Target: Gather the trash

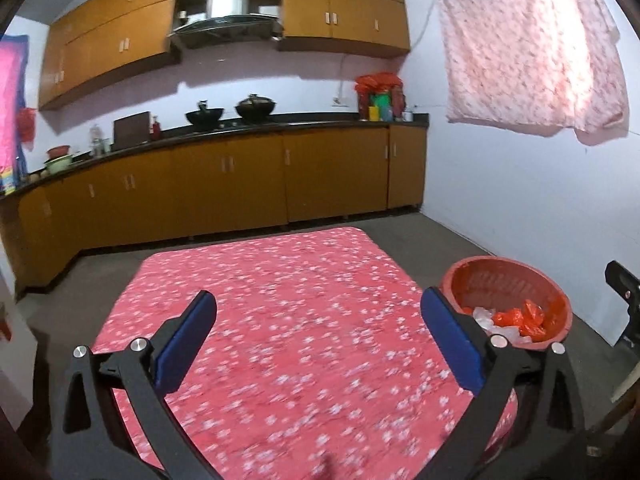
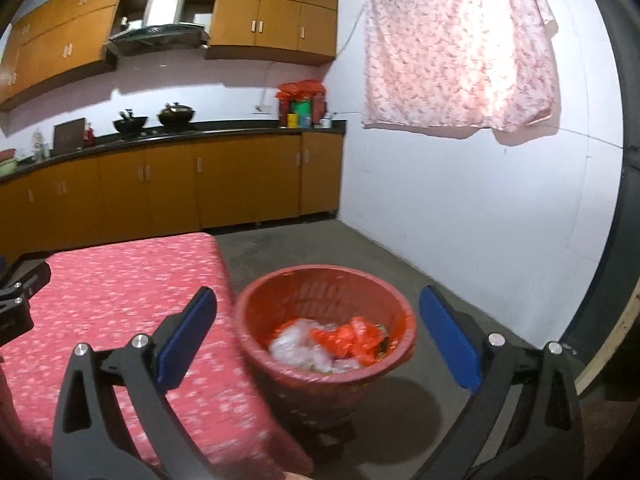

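Kitchen floor, red-clothed table (image 1: 280,320), left gripper (image 1: 318,332) spread empty over it, right gripper (image 2: 318,328) spread empty above bin (image 2: 260,300), trash (image 2: 344,338) clearer there.

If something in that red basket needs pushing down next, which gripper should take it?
Probably the right gripper: the red basket with its orange and clear plastic bags sits between its open fingers. The left gripper, also open and empty, faces the pink tablecloth.
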Available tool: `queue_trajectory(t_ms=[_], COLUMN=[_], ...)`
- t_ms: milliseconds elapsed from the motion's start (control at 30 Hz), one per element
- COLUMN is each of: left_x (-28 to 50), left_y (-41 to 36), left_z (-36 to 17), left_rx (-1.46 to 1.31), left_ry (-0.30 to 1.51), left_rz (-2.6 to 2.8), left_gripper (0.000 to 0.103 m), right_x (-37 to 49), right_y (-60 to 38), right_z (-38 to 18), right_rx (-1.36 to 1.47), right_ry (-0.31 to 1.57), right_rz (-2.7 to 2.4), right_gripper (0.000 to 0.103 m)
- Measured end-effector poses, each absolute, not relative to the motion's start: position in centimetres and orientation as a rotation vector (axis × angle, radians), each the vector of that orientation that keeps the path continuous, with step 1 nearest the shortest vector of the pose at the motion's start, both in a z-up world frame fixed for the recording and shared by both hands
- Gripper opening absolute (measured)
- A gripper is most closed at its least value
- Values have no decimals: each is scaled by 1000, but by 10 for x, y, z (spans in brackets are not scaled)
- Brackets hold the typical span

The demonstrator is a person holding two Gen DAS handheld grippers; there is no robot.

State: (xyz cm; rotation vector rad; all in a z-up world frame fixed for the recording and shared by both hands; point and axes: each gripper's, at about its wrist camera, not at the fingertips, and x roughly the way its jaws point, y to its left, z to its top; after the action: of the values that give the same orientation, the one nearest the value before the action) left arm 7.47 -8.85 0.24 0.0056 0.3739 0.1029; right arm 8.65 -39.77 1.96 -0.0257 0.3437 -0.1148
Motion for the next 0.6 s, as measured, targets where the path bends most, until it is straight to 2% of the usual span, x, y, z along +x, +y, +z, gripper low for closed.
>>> queue_trajectory(t_ms=[600], left_x=[17], left_y=[-80], left_z=[3], left_rx=[-24], left_ry=[389], left_rz=[89], left_gripper=[101], right_x=[32], right_y=[-369], right_z=[22], right_rx=[-18], right_ry=[361], right_rz=[-63], right_gripper=[99])
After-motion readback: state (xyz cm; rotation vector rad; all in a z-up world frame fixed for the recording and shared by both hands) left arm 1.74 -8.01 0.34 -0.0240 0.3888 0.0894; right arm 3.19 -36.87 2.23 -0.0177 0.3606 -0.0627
